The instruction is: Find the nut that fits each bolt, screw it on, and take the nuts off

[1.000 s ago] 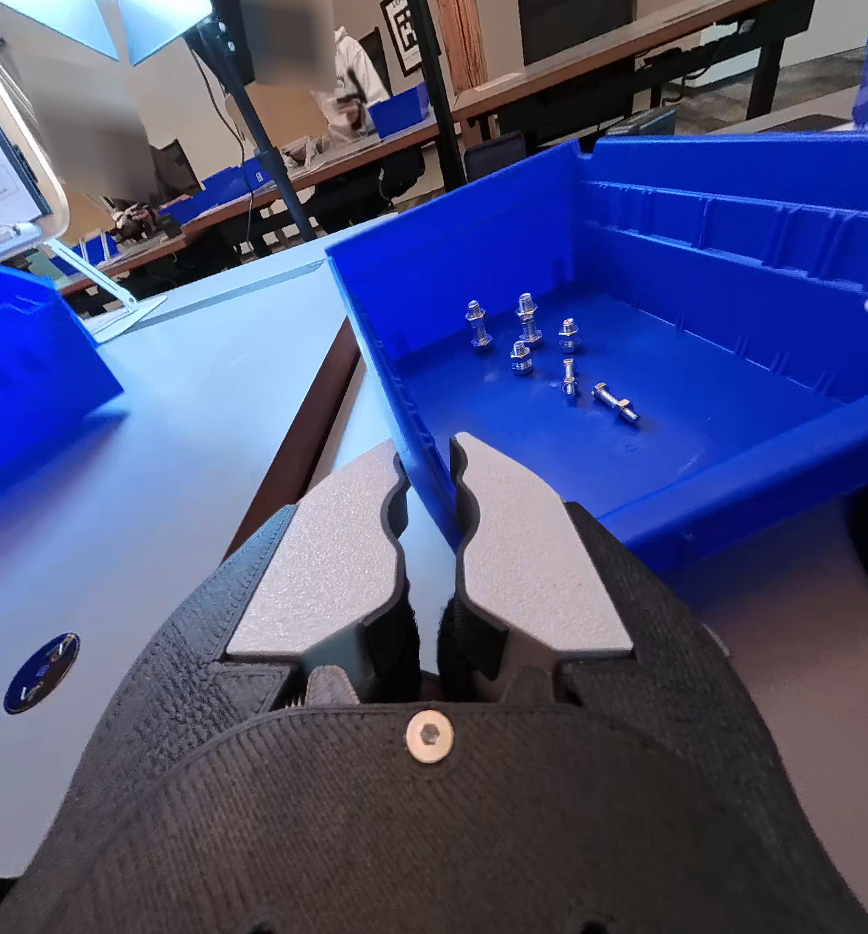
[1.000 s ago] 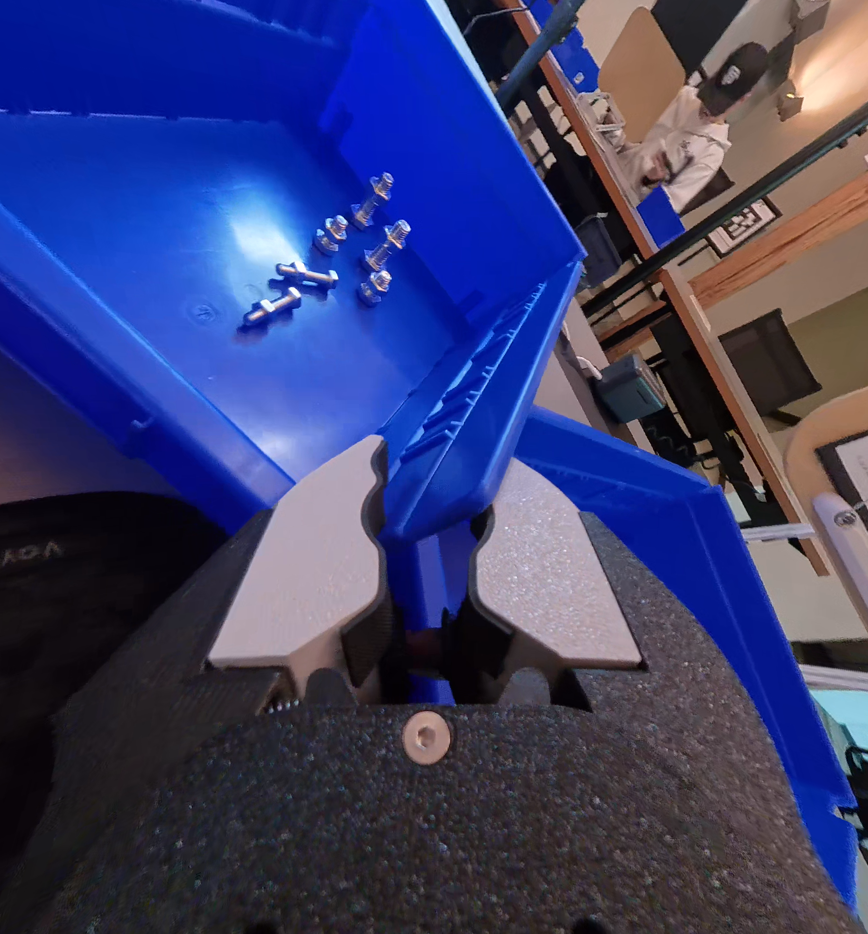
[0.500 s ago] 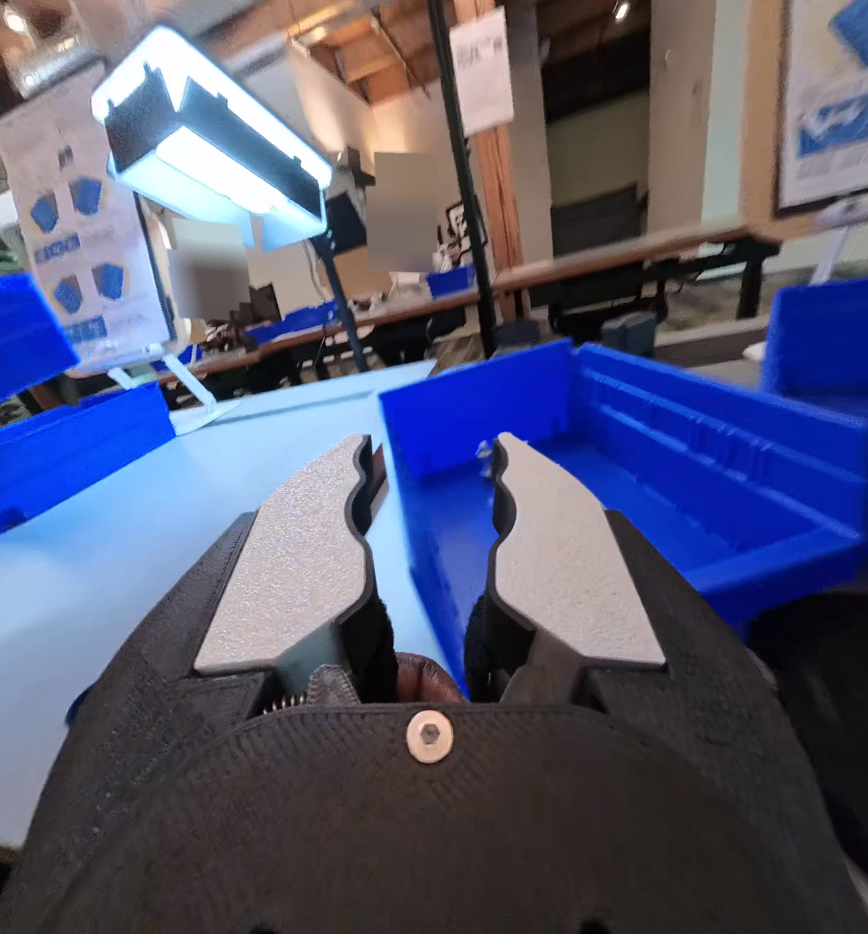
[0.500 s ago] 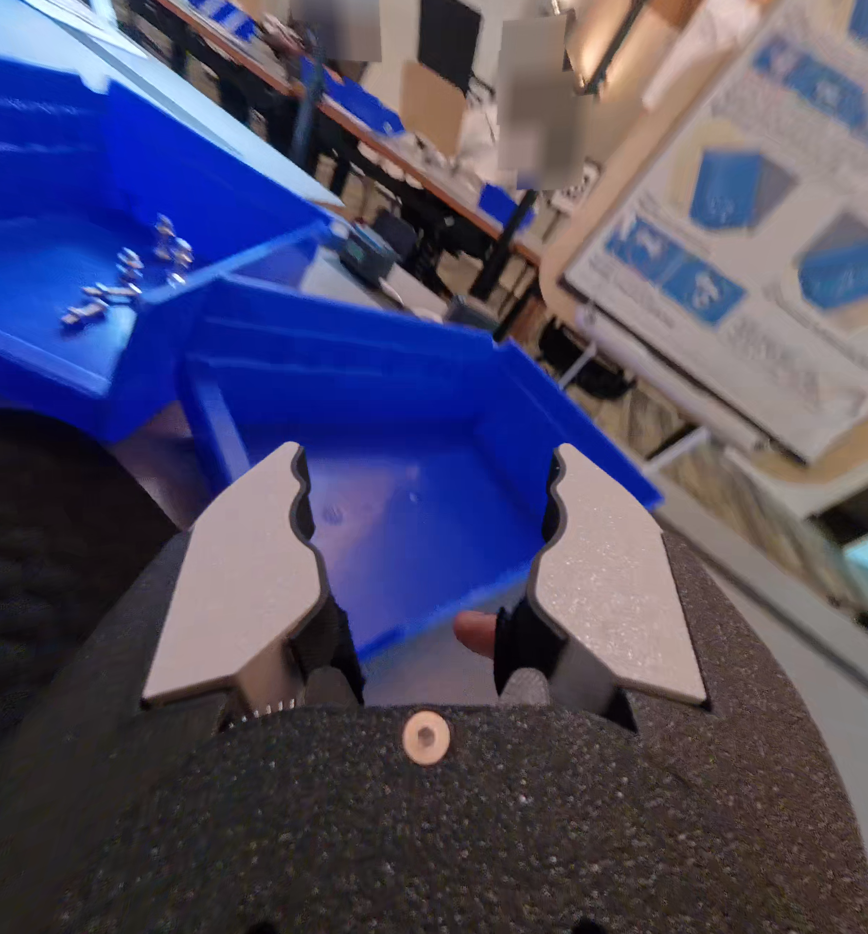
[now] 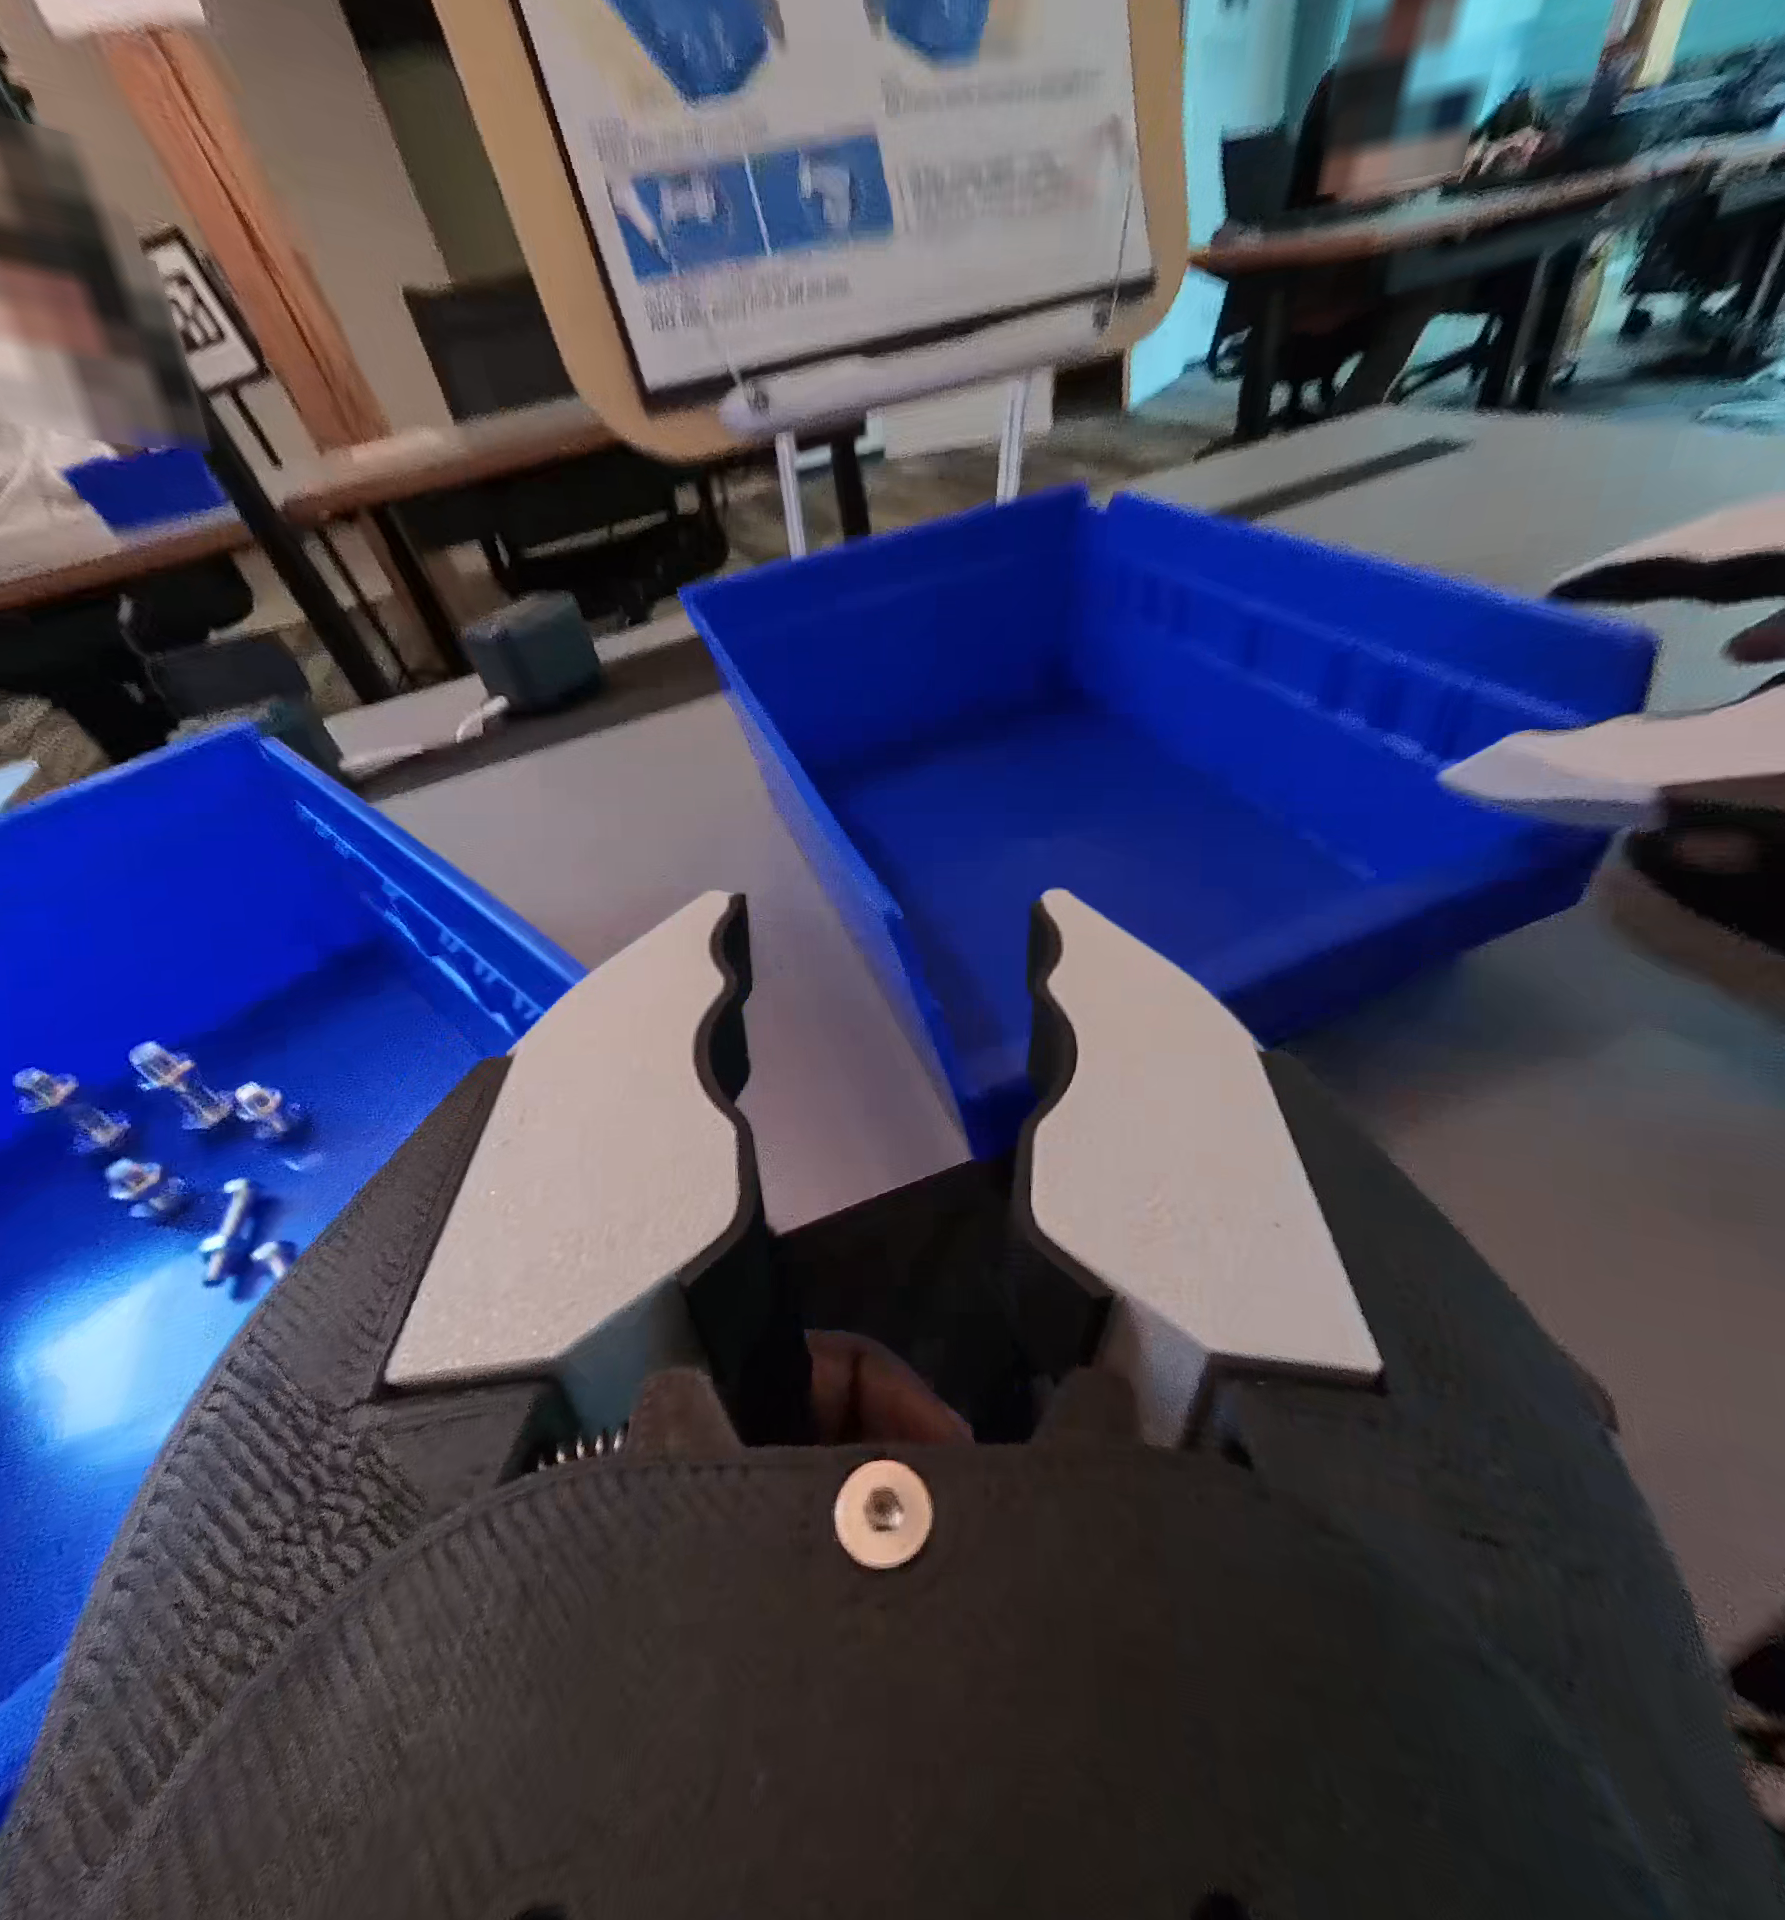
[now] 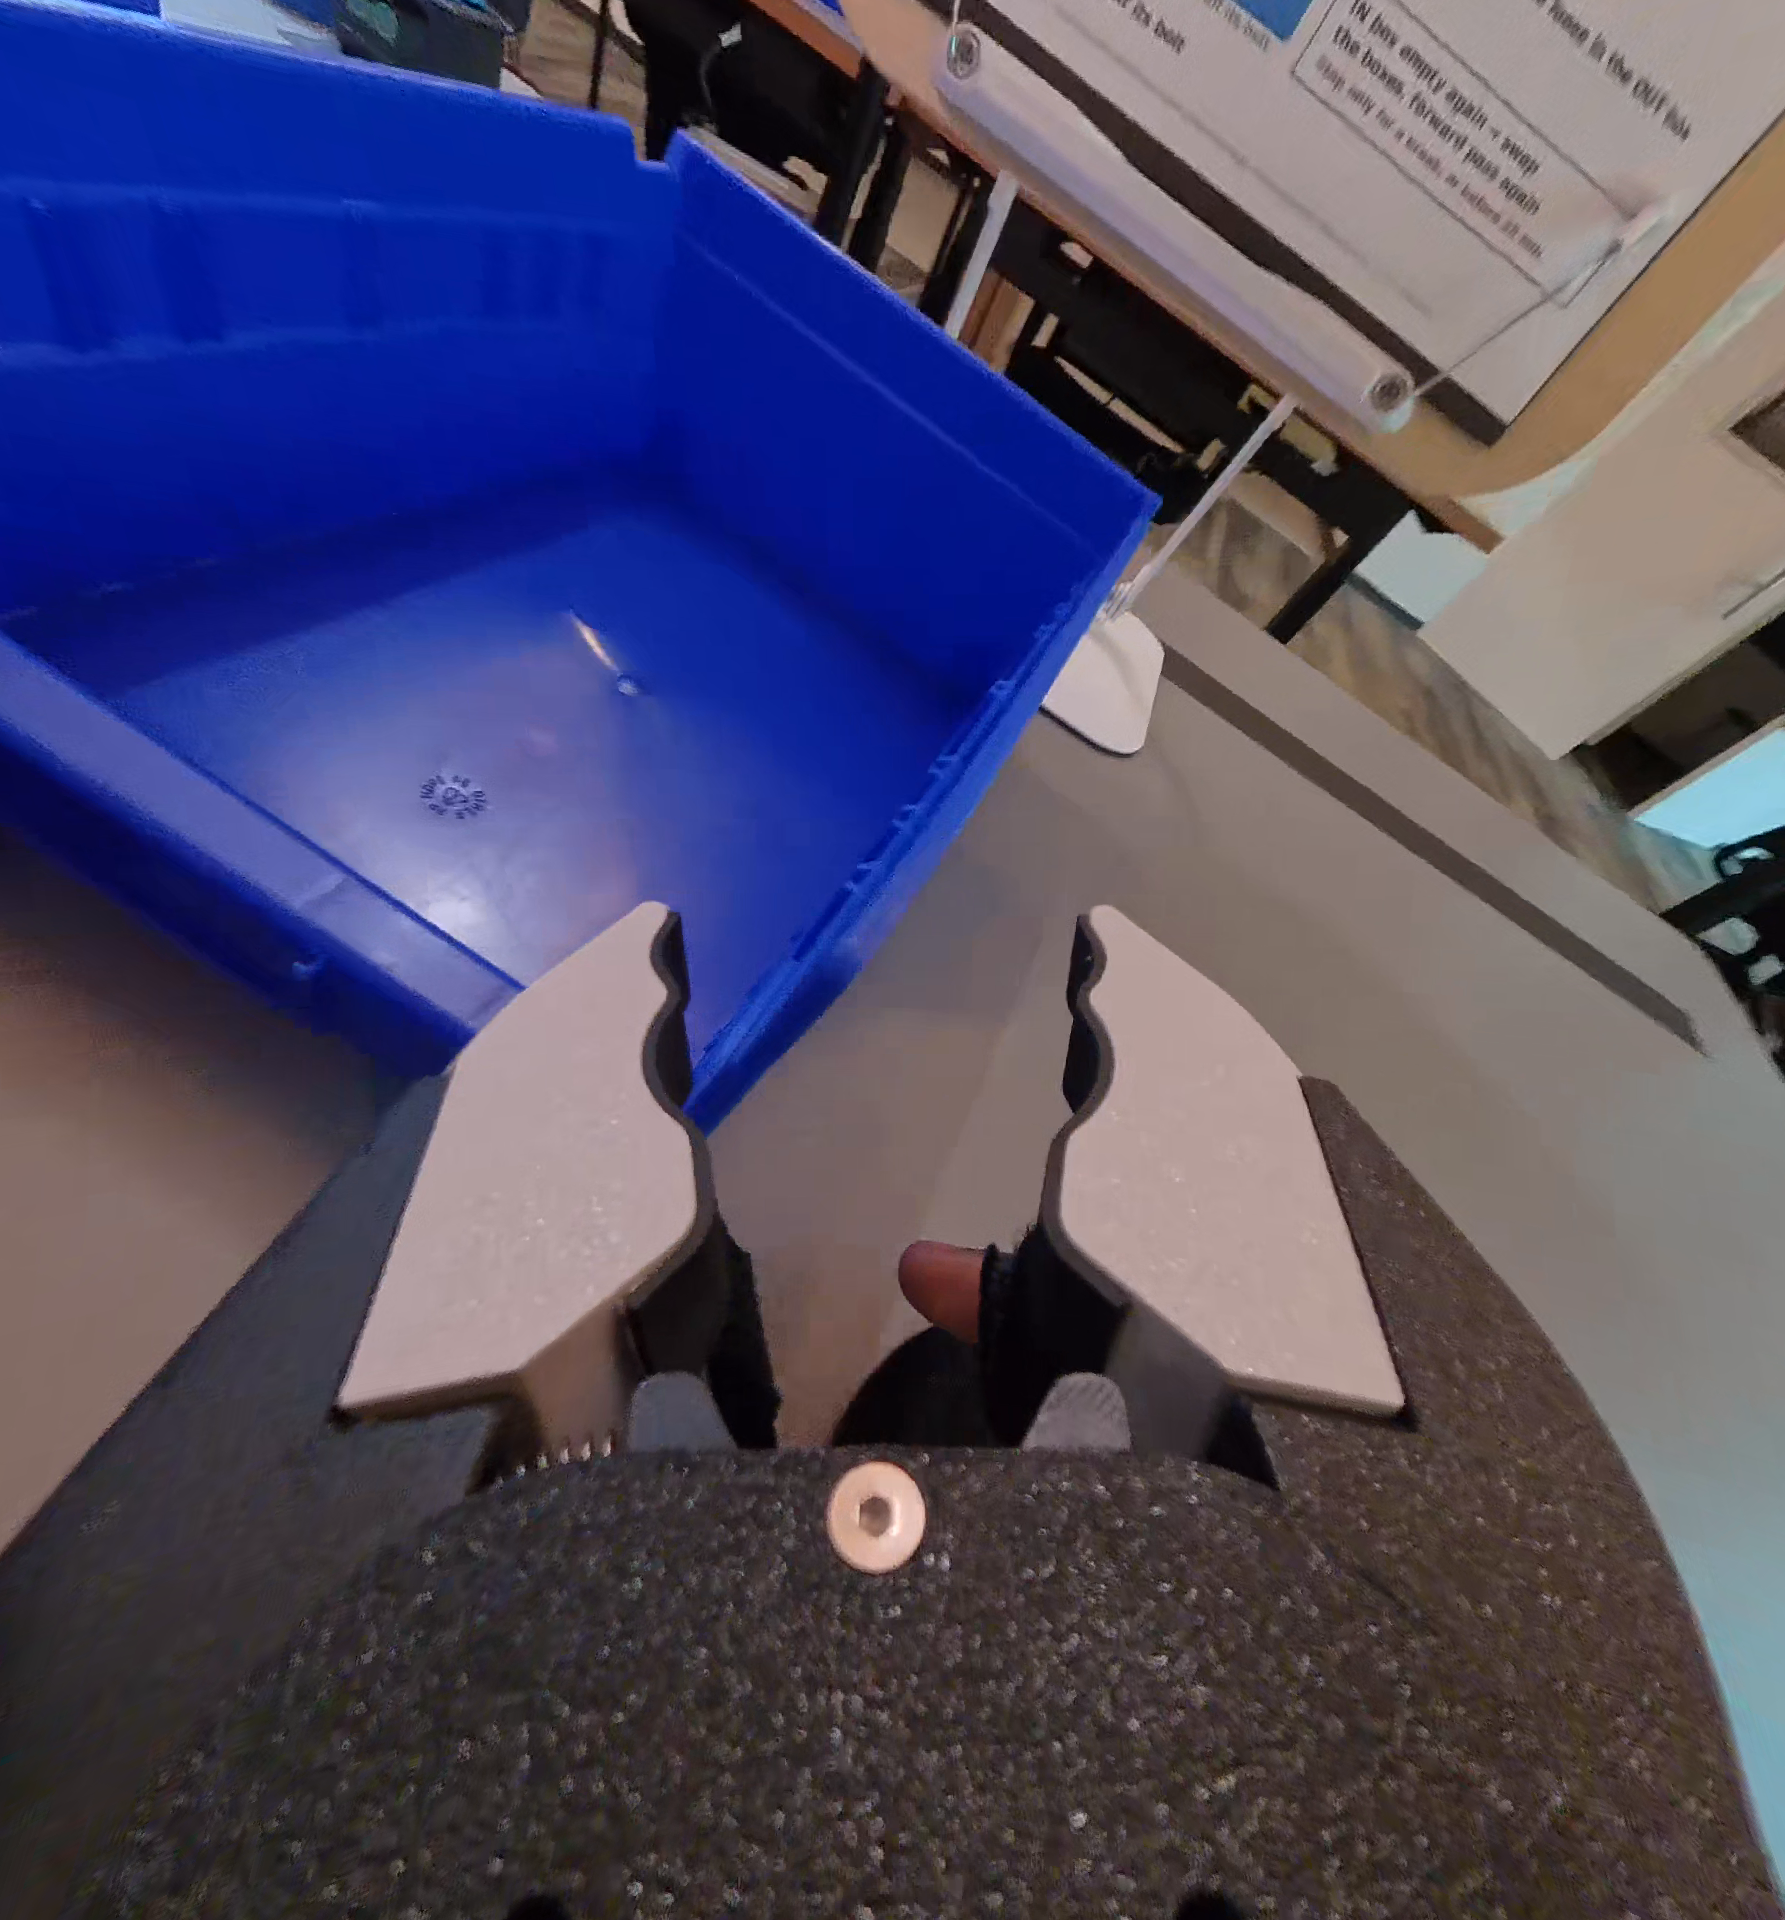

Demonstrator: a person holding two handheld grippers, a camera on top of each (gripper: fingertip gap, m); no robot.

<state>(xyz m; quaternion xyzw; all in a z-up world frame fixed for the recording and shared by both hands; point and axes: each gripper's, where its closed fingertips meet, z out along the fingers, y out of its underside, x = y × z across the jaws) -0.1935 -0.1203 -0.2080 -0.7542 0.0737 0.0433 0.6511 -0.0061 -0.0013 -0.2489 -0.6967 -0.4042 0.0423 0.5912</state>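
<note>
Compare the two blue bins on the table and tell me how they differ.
The left bin holds a cluster of bolts with nuts on its floor; the right bin shows only a bare floor. The left bin lies beside the left tool, to its left; the right bin lies ahead of it, with the right tool at its far side. Both are blue plastic open-topped bins on the grey table.
</note>
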